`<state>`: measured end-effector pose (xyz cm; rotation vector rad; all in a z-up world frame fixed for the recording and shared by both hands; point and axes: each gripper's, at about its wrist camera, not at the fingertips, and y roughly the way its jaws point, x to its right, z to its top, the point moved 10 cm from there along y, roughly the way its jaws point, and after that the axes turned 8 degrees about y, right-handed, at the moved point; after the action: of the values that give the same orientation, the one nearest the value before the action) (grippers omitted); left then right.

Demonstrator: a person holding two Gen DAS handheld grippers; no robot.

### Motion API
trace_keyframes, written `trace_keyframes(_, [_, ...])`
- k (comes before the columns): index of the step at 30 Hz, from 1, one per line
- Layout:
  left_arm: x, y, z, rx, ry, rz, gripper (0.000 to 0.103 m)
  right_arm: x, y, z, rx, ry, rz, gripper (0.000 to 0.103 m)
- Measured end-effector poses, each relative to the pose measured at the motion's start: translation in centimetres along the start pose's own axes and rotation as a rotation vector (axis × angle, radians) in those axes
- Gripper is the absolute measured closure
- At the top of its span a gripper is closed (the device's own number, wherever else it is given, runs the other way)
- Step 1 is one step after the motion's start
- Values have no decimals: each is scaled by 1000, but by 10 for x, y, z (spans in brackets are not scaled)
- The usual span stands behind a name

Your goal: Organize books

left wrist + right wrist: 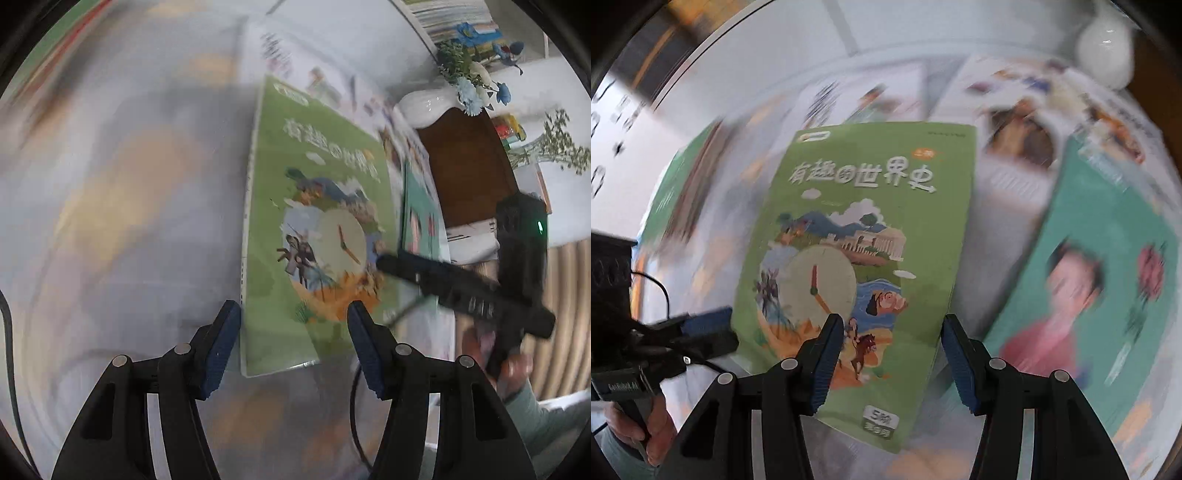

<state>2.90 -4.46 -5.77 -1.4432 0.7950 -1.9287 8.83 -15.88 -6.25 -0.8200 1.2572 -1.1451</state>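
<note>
Left wrist view, nearest first: the left hand-held gripper (293,332) has its blue pads spread apart with nothing pressed between them; the bottom edge of the green book (317,221) lies in the gap, the left pad just beside the book's spine edge. The green book — a cover with a clock face and white Chinese title — lies flat on the pale table (129,221), which is heavily blurred. Just right of it lies a teal book (421,218), partly overlapping other books. The right hand-held gripper (391,264) reaches in from the right over the green book's right edge, held by a hand (513,373) in a pale sleeve. Farther back stand a white vase (428,107) with blue flowers (476,88) and a dark brown board (465,166).

In the right wrist view the right hand-held gripper (892,350) also stands parted, its pads straddling the lower part of the green book (871,240) without clamping it. The left hand-held gripper (713,325) sits at the book's left edge. The teal book (1100,295) lies to the right, blurred — more books (1015,122) lie beyond.
</note>
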Motion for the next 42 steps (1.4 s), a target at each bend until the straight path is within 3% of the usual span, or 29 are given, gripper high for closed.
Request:
trace_keyframes(3, [-9, -18, -51, 53, -114, -53, 47, -22, 7, -38, -62, -6, 63, 49])
trace_keyframes(5, [-15, -27, -68, 101, -188, -83, 47, -29, 9, -56, -78, -1, 66, 50])
trace_keyframes(7, [-19, -30, -76, 133, -214, -63, 47, -30, 7, -68, -72, -13, 45, 51])
trace_keyframes(11, [-15, -25, -75, 151, -200, -21, 47, -27, -6, -89, -71, -3, 43, 58])
trace_keyframes(14, [-10, -22, -69, 143, -136, 18, 47, -18, -3, -109, -60, 28, -6, 62])
trace_keyframes(17, [-4, -16, -63, 137, -110, -5, 47, -23, -4, -118, -14, 90, 40, 62])
trace_keyframes(19, [0, -20, -56, 173, -164, -100, 47, -23, -5, -118, 0, 113, 53, 62])
trace_keyframes(22, [17, -46, -44, 280, -267, -385, 47, -18, -6, -115, -13, 170, 146, 62])
trace_keyframes(24, [25, -51, -40, 297, -263, -428, 47, -14, -5, -115, -38, 246, 240, 62])
trace_keyframes(26, [25, -42, -37, 274, -250, -382, 47, -6, -3, -114, -57, 329, 312, 62])
trace_keyframes(28, [17, -22, -40, 202, -221, -234, 54, -5, -1, -115, -62, 383, 358, 62])
trace_keyframes(31, [12, 5, -43, 131, -72, 40, 60, -8, -2, -118, -48, 372, 348, 62])
trace_keyframes(33, [17, 7, -41, 137, -11, 94, 60, -7, -5, -122, -46, 349, 322, 62])
trace_keyframes(35, [19, 2, -33, 162, -53, 26, 60, -6, -4, -119, -55, 342, 309, 62])
trace_keyframes(39, [22, -15, -14, 220, -232, -271, 61, 9, -7, -119, -97, 432, 393, 62])
trace_keyframes(42, [30, -19, -7, 204, -222, -318, 61, 19, -6, -118, -144, 553, 515, 62])
